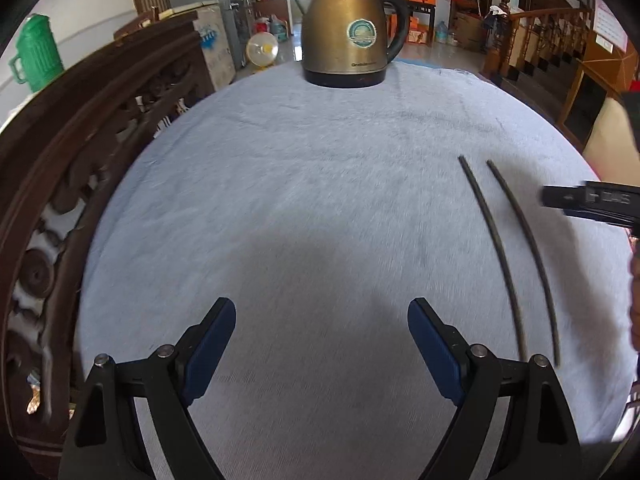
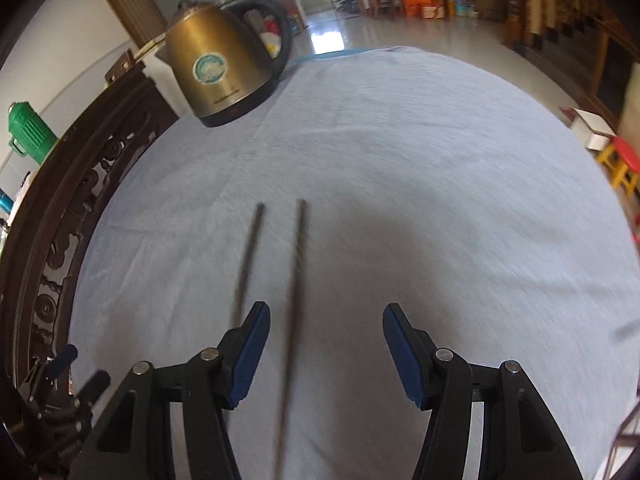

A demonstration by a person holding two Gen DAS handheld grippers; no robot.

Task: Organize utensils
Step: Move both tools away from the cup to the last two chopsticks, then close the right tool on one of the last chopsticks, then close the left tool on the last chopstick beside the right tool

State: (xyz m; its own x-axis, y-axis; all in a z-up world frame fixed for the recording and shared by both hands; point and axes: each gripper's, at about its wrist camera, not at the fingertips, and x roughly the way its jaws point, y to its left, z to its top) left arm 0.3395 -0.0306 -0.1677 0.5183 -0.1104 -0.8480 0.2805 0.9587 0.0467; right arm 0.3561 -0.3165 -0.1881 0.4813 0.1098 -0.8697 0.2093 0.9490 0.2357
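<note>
Two dark chopsticks lie side by side on the light blue cloth, a small gap between them. In the left wrist view the left chopstick (image 1: 494,248) and the right chopstick (image 1: 528,248) lie to the right of my left gripper (image 1: 322,312), which is open and empty. In the right wrist view one chopstick (image 2: 294,308) runs between the open fingers of my right gripper (image 2: 326,318); the other chopstick (image 2: 248,256) passes behind the left fingertip (image 2: 250,344). The right gripper holds nothing. It shows in the left wrist view (image 1: 588,200) at the right edge.
A brass electric kettle (image 1: 348,28) stands at the far edge of the round table (image 1: 280,200); it shows in the right wrist view (image 2: 224,68) at far left. A carved dark wooden chair back (image 1: 60,184) borders the table's left side. The left gripper (image 2: 52,384) shows at lower left.
</note>
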